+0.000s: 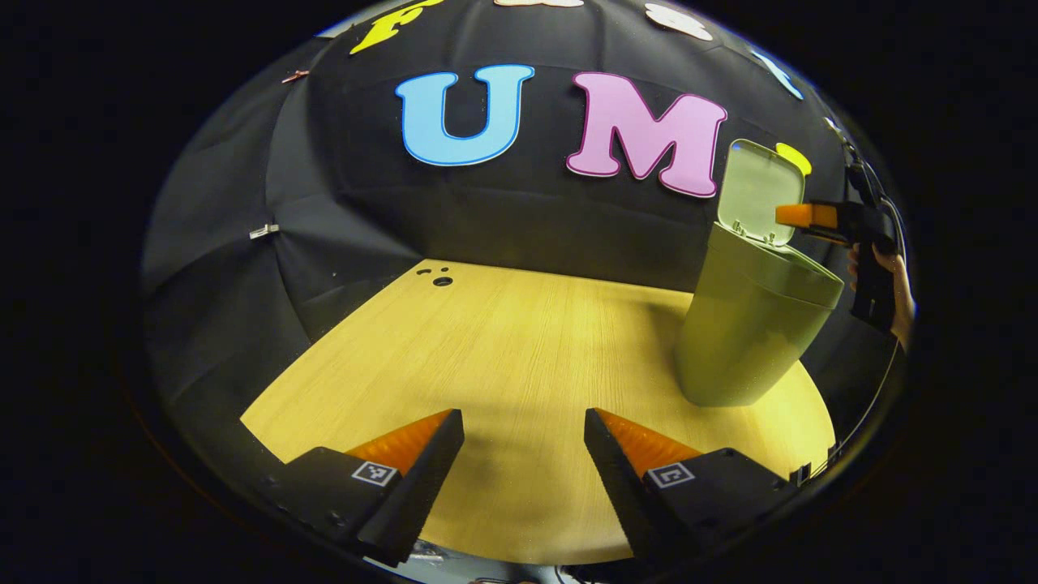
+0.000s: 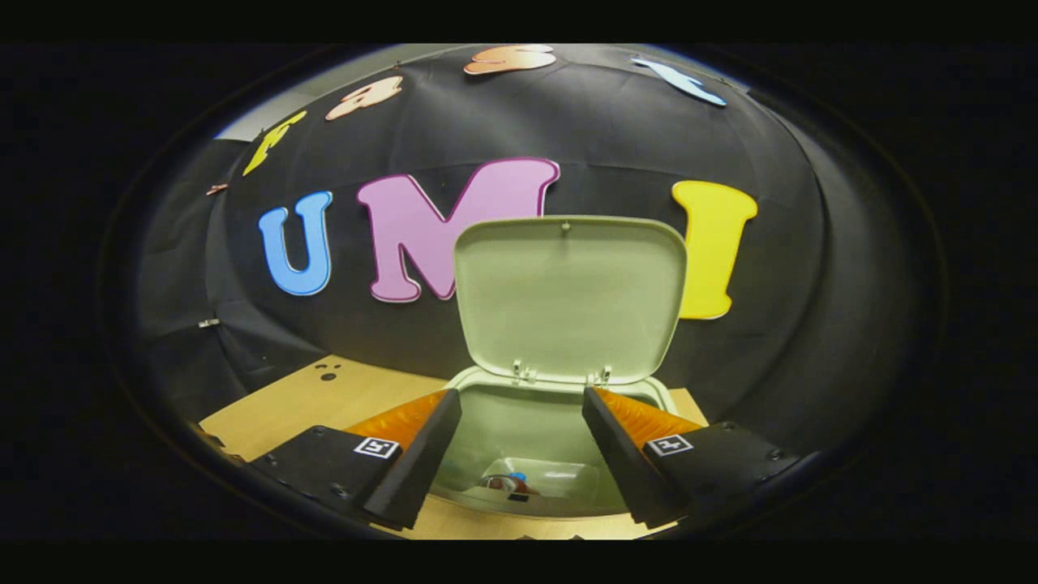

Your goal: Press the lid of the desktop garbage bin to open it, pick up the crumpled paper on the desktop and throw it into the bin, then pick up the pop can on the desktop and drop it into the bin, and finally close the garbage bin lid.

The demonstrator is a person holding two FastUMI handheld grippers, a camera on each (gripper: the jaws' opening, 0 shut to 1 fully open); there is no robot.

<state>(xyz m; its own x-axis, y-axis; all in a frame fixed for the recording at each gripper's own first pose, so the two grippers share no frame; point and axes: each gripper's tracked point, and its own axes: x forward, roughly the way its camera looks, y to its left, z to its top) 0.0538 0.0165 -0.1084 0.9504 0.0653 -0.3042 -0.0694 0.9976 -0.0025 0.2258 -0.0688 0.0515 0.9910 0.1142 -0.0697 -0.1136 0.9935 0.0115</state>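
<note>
Wooden counter [image 1: 503,341] is stretching out under the left tongs [image 1: 524,430], which are hanging wide apart, gripping nothing. Over at the far right the green bin [image 1: 746,324] is standing with its lid [image 2: 568,296] tipped upright. Right tongs [image 2: 521,410] are hovering spread wide over its mouth, and the pop can [image 2: 507,483] is lying at the bottom inside.

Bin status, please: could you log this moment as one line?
bin lid: up | can: inside | right claw: open, above bin | left claw: open, empty
</note>
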